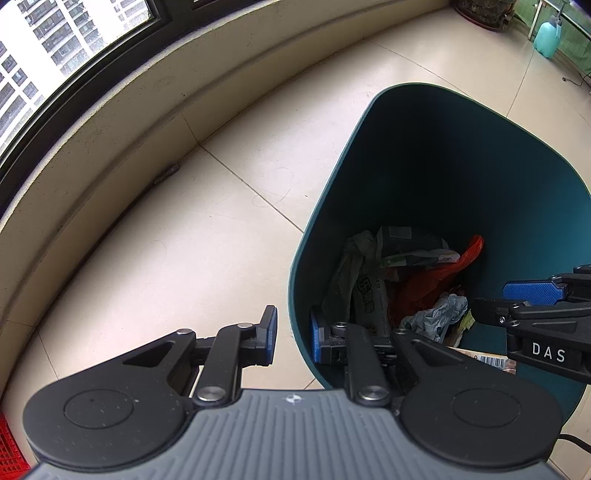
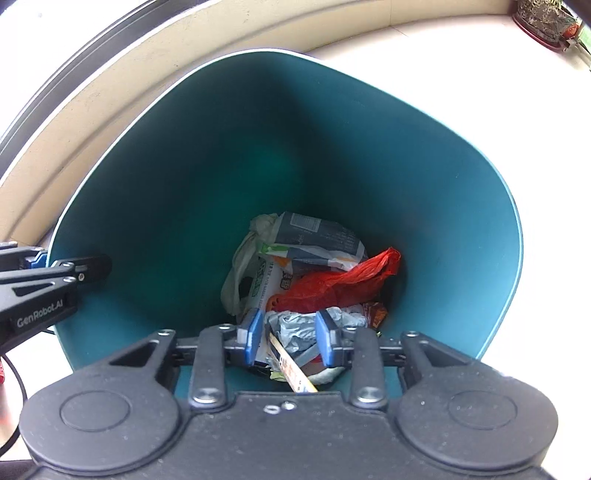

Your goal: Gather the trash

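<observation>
Teal trash bin (image 1: 325, 206) stands on tiled floor (image 1: 236, 147) near a window wall, holding wrappers, a red plastic bag (image 2: 332, 284) & crumpled grey paper (image 2: 295, 325). Left gripper (image 1: 293, 338) fingers clenched on bin's near-left rim. Right gripper (image 2: 288, 338) fingers released above the trash, nothing gripped. Only left view shows a teal bottle (image 1: 548, 35) far right.

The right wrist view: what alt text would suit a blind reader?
A teal bin, seen from above, holds crumpled wrappers and a red bag. The right gripper hangs open inside it over the trash, while the left gripper clamps the rim.
</observation>
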